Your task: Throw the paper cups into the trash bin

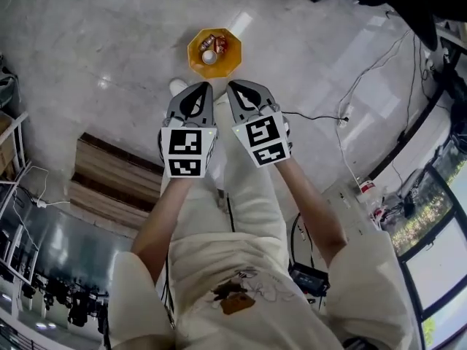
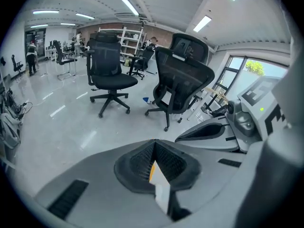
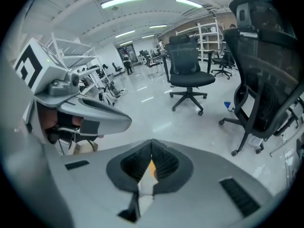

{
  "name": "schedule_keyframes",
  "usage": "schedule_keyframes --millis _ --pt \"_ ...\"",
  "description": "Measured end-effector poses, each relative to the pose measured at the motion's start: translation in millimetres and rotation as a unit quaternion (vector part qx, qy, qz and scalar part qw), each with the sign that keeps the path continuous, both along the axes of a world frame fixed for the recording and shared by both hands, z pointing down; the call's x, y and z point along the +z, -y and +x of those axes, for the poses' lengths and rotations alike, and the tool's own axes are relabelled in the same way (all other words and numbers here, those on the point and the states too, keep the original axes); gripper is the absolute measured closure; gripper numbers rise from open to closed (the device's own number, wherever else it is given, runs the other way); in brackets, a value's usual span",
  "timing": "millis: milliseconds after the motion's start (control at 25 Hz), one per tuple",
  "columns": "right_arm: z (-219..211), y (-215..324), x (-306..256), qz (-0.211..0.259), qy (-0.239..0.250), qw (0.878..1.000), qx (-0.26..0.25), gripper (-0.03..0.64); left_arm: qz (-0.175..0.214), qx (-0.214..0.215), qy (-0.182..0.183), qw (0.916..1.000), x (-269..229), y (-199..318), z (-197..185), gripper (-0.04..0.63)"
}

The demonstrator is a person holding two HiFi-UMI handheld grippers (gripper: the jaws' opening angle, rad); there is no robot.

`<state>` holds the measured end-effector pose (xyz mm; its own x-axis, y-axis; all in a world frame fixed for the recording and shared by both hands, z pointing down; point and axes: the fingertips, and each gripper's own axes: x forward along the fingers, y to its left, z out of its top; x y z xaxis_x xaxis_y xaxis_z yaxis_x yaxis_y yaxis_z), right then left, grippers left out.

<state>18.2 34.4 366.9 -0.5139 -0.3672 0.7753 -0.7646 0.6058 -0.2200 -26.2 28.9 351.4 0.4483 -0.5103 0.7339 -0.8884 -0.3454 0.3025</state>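
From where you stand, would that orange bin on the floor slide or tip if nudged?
Probably slide: the orange bin sits on a glossy floor. It likely feels light, holding little more than a white cup and some wrappers. Tipping is hard to judge, since only its wide mouth shows from above.
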Motion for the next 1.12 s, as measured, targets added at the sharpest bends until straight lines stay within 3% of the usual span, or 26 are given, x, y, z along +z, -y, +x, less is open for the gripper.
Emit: schedule_keyframes --millis 240,440,840,1120 --pt "6 -10 -81 -0.009 0.024 1.000 0.016 0.609 0.032 -0.015 -0.015 0.9993 -93 -10 -4 0.589" --pt "7 -9 -157 0.032 0.027 0.999 0.010 0.609 0.060 -0.017 -0.021 0.9979 -166 -26 -8 0.590" --pt "-14 -45 -303 0.084 0.083 0.993 0.004 0.609 0.139 0.024 -0.039 0.9893 -306 -60 -16 0.589" --pt "-12 -78 -358 0.117 0.093 0.988 -0.029 0.609 0.180 0.061 -0.052 0.9804 -359 -89 -7 0.589"
